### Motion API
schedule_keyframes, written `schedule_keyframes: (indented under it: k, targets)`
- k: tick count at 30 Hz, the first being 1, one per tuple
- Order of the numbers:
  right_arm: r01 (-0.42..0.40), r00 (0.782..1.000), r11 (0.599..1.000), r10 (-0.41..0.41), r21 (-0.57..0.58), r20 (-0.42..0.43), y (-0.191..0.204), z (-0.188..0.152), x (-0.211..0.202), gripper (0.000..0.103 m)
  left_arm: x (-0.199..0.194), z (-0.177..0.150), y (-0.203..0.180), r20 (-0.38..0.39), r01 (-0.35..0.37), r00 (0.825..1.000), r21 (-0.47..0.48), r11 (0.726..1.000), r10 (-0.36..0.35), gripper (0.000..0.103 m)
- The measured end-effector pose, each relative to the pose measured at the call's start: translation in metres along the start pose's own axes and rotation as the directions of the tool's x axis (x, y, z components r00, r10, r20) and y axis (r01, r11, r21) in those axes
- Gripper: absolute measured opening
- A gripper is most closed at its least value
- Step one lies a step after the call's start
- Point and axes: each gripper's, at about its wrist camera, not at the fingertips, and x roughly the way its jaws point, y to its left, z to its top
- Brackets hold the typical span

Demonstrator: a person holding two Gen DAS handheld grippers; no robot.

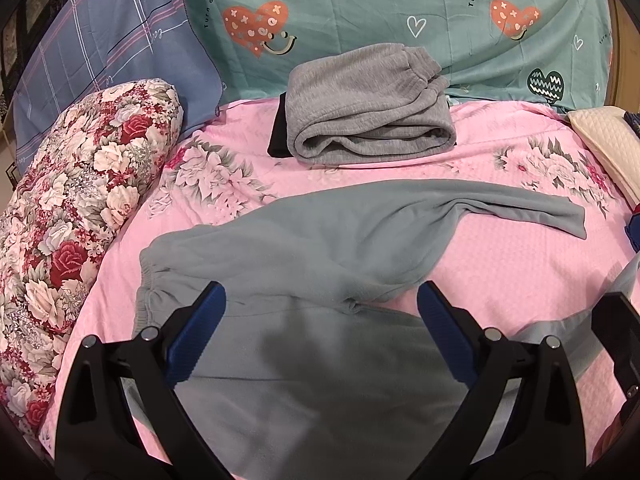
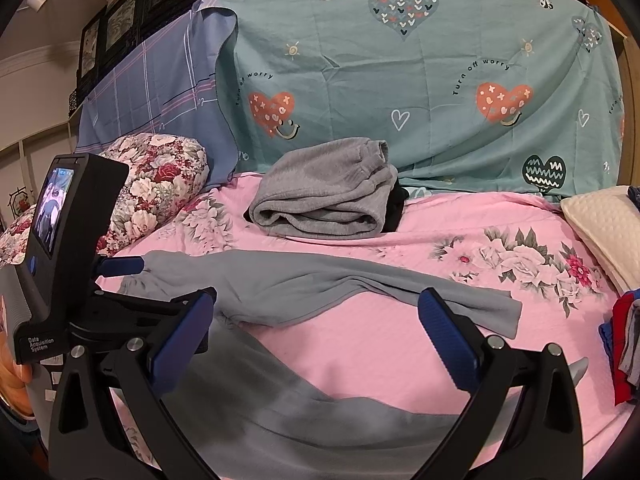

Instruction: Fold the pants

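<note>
Your left gripper [image 1: 320,300] hangs spread wide above the blue-grey pants [image 1: 312,248], holding nothing. The pants lie unfolded on the pink floral bedsheet [image 1: 520,264], waistband toward the floral bolster [image 1: 80,200], one leg stretching away from the bolster and the other running down under your fingers [image 1: 200,332]. Your right gripper [image 2: 318,304] is likewise spread and empty, hovering over the pants' crotch and near leg, with the far leg's hem [image 2: 500,312] just beyond its right finger. Behind the pants, toward the teal heart-print sheet [image 1: 380,8], sits a folded grey sweatpants bundle [image 1: 368,104] resting on something black [image 1: 278,128]. A cream quilted pillow [image 2: 600,224] lies on the side of the bed opposite the bolster.
</note>
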Motion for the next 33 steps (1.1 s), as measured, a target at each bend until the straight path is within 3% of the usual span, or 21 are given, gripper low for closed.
schedule_keyframes:
  k: [26, 33]
  targets:
    - [-0.012, 1.000, 1.000, 0.012, -0.022, -0.014, 0.004, -0.001, 0.002, 0.102, -0.003, -0.005, 0.005, -0.016, 0.002, 1.000, 0.002, 1.000, -0.002, 0.098]
    - [-0.063, 0.996, 0.995, 0.067, 0.074, -0.051, -0.019, 0.009, -0.012, 0.102, -0.017, -0.019, 0.073, -0.104, 0.051, 0.993, -0.102, 0.993, -0.062, 0.098]
